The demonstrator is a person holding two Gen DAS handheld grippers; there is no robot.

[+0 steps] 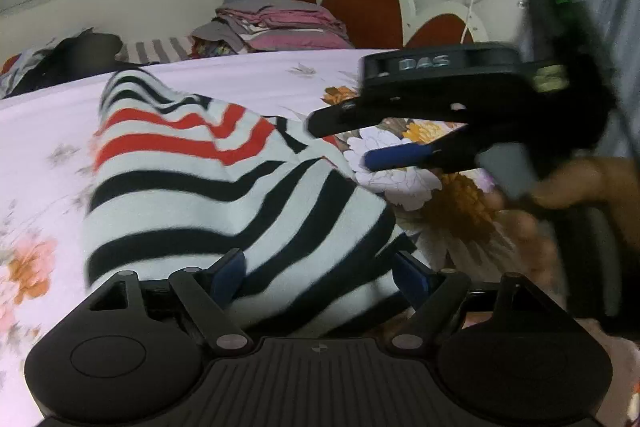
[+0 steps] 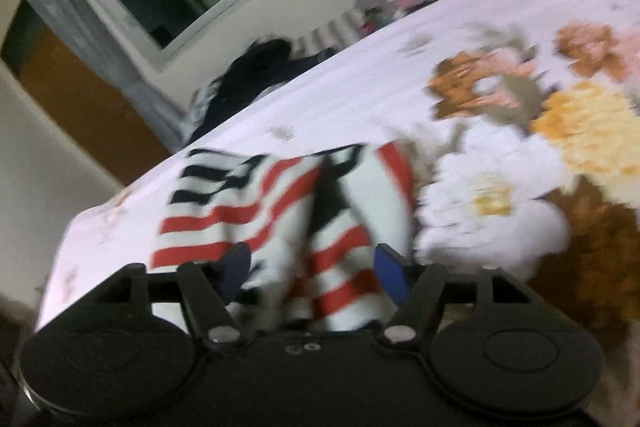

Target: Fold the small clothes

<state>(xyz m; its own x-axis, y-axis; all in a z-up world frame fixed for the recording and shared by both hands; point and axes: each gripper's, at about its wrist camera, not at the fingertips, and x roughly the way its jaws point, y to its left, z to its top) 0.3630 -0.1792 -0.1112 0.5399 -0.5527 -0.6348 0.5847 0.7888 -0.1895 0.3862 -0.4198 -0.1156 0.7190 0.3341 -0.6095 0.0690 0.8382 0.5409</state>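
Note:
A small white top with black and red stripes (image 1: 208, 187) lies rumpled on the flowered bed sheet (image 1: 48, 115). My left gripper (image 1: 320, 275) is open just above its near end; the blue pads (image 1: 228, 273) stand wide apart and striped cloth shows between them. To the right, my right gripper (image 1: 344, 141) hangs over the sheet with its jaws apart, beside the top's right edge. In the right wrist view, which is blurred, the right gripper (image 2: 314, 269) is open over the red-striped part of the top (image 2: 280, 195). The pads press on nothing.
A stack of folded pink and grey clothes (image 1: 280, 23) sits at the bed's far side, with a dark heap of clothes (image 1: 80, 55) to its left. A red and white headboard (image 1: 368, 7) stands behind. A person's hand (image 1: 580, 187) holds the right gripper.

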